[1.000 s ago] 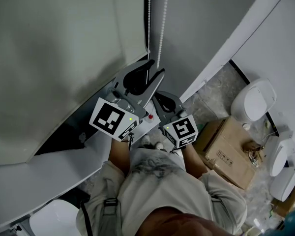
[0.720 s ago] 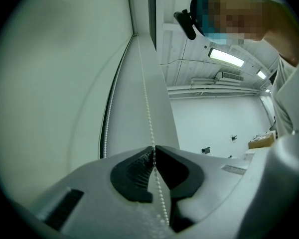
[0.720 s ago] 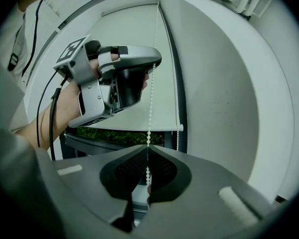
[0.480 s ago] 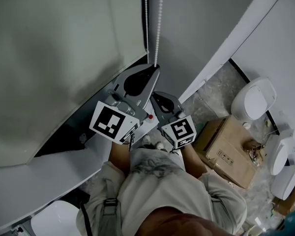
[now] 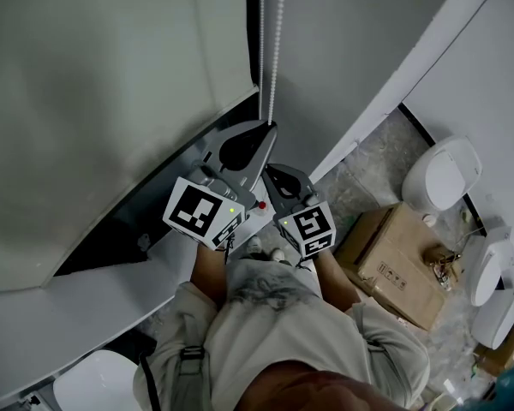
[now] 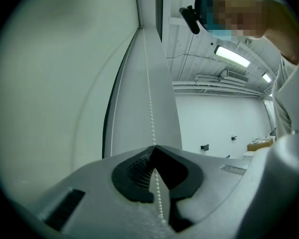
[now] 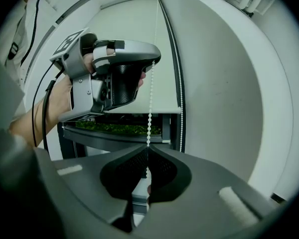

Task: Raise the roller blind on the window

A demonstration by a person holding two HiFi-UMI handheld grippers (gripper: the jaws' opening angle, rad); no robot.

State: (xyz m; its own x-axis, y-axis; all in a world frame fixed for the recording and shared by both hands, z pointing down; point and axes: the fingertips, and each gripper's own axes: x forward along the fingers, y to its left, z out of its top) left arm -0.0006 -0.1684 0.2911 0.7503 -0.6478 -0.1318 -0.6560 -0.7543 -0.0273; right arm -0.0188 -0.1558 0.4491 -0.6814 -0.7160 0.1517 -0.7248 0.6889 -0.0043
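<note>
- Here, the pale roller blind point(image 5: 111, 84) covers most of the window, its hem just above the grey sill point(image 5: 111, 289).
- The crinkled floor point(image 5: 373, 165) at right carries a cardboard box point(image 5: 403, 259) near white rounded fixtures point(image 5: 443, 176).
- The left tongs point(image 6: 153, 147), just closed, pinch the bead chain point(image 5: 276, 50) beside the blind.
- The right tongs point(image 7: 148, 149) clamp the same strand just below; 2 strands hang.

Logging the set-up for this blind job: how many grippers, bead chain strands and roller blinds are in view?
Bead chain strands: 2
Grippers: 2 (left gripper, its jaws have just been closing on a strand, and right gripper)
Roller blind: 1
Total: 5
</note>
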